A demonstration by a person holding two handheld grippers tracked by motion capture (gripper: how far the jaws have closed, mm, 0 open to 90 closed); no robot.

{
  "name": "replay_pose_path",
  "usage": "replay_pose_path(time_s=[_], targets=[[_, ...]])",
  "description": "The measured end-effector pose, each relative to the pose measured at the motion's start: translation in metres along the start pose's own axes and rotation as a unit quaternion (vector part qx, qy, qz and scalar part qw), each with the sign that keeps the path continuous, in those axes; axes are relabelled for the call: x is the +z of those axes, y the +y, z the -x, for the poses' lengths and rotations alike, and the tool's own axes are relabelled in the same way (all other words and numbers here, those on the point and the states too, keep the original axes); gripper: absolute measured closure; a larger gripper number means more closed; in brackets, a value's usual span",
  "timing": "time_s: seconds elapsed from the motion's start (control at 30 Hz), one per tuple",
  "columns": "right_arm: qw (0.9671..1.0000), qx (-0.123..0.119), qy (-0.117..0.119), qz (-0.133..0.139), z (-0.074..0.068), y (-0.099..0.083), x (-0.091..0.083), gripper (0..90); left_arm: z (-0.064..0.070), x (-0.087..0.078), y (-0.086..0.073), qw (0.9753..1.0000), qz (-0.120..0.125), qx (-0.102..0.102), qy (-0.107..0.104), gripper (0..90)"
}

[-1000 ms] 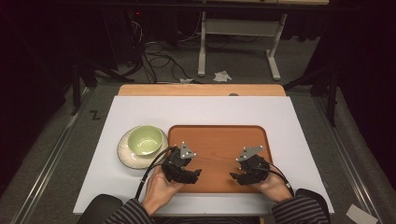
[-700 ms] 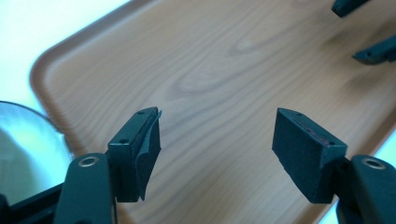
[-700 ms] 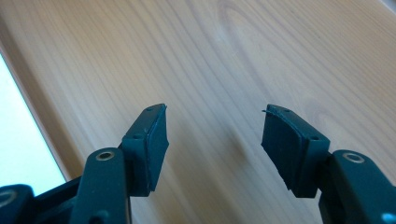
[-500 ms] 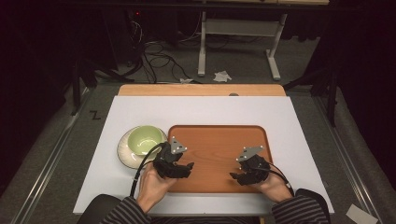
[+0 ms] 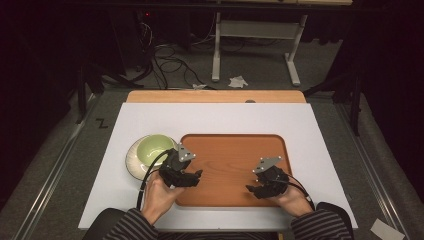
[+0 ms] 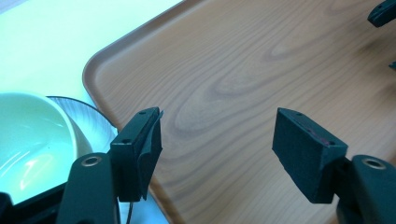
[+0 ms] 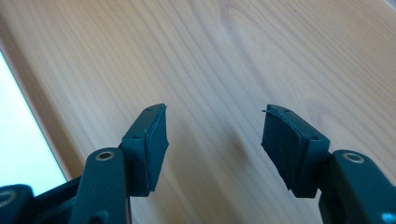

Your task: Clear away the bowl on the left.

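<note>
High view: a white mat [image 5: 150,120] covers most of a table whose bare wooden strip [image 5: 215,96] shows along the far edge, upper centre. A wooden tray [image 5: 235,150] lies at the centre of the mat. At its left, a pale green bowl [image 5: 154,148] sits on a grey plate [image 5: 134,162] that touches the tray's left rim. The left gripper [image 5: 192,177] hangs over the tray's lower left corner, the right gripper [image 5: 252,189] over its lower right part. Beyond the table, the dark room shows a grey floor, cables [image 5: 165,55], a white desk frame [image 5: 255,35] and crumpled paper [image 5: 238,81].

Left gripper view: the jaws stand apart, released, over the tray [image 6: 243,79]; the bowl [image 6: 32,140] occupies the lower left.

Right gripper view: the jaws stand apart, released, above wood grain; white mat [image 7: 23,144] shows at the left edge.
</note>
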State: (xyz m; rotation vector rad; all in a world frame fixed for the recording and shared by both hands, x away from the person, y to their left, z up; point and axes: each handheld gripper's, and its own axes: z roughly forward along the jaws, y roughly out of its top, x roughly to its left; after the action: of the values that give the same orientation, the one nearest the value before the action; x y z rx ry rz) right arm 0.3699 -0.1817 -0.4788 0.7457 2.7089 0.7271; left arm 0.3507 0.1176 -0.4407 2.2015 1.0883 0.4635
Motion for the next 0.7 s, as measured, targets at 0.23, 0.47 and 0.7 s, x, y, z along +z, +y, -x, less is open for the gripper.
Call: replay_pose_path(time_s=[0.23, 0.47, 0.7], targets=[[1.0000, 0.000, -0.001, -0.001, 0.000, 0.000, 0.000, 42.1, -0.007, -0.004, 0.001, 1.0000, 0.002, -0.005, -0.004, 33.7], [1.0000, 0.003, -0.002, 0.000, 0.000, 0.000, 0.001, 42.1, -0.023, -0.015, 0.001, 0.9995, 0.019, -0.024, 0.007, 34.3], [1.0000, 0.003, -0.003, 0.000, -0.001, 0.000, 0.001, 42.1, -0.041, -0.020, -0.001, 0.9985, 0.019, -0.044, 0.025, 33.7]])
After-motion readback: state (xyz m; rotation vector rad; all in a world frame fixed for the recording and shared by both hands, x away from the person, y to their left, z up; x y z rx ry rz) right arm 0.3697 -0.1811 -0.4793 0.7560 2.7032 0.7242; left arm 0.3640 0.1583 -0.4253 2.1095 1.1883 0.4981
